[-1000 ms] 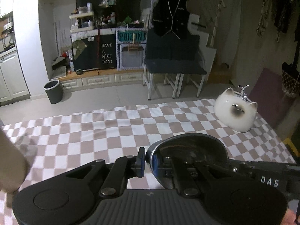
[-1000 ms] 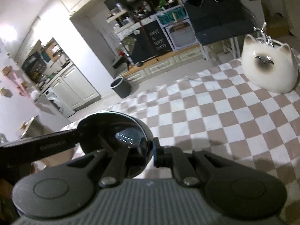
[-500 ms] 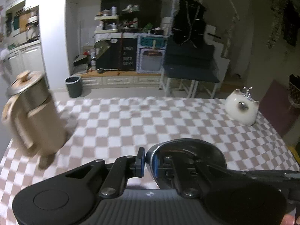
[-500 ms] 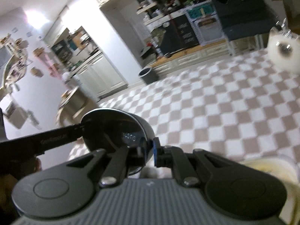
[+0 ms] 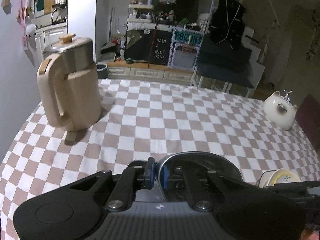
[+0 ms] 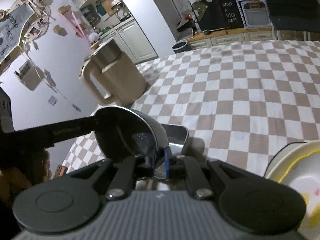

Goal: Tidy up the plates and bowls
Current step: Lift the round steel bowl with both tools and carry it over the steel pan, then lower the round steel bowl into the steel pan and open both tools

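A black bowl (image 5: pixel 202 161) hangs low over the checked tablecloth (image 5: pixel 160 120), held by both grippers. My left gripper (image 5: pixel 157 175) is shut on its left rim, one blue pad inside and one outside. My right gripper (image 6: pixel 159 161) is shut on the opposite rim of the same bowl (image 6: pixel 124 134); the left gripper's black arm (image 6: pixel 60 134) reaches in from the left. Just under and beyond the bowl lies a dark square dish (image 6: pixel 177 135). A white plate with a yellow rim (image 6: pixel 296 166) sits at the lower right, its edge (image 5: pixel 284 178) also showing in the left wrist view.
A beige kettle (image 5: pixel 72 92) with a steel lid stands at the table's far left corner, near the wall. A white cat-shaped ceramic (image 5: pixel 280 113) sits at the far right edge. Beyond the table are a bin, cabinets and a dark bench.
Both grippers carried the bowl leftward and slightly down. The kettle came into view and grew nearer, the cat ceramic slid off to the right, and the yellow-rimmed plate and dark dish appeared.
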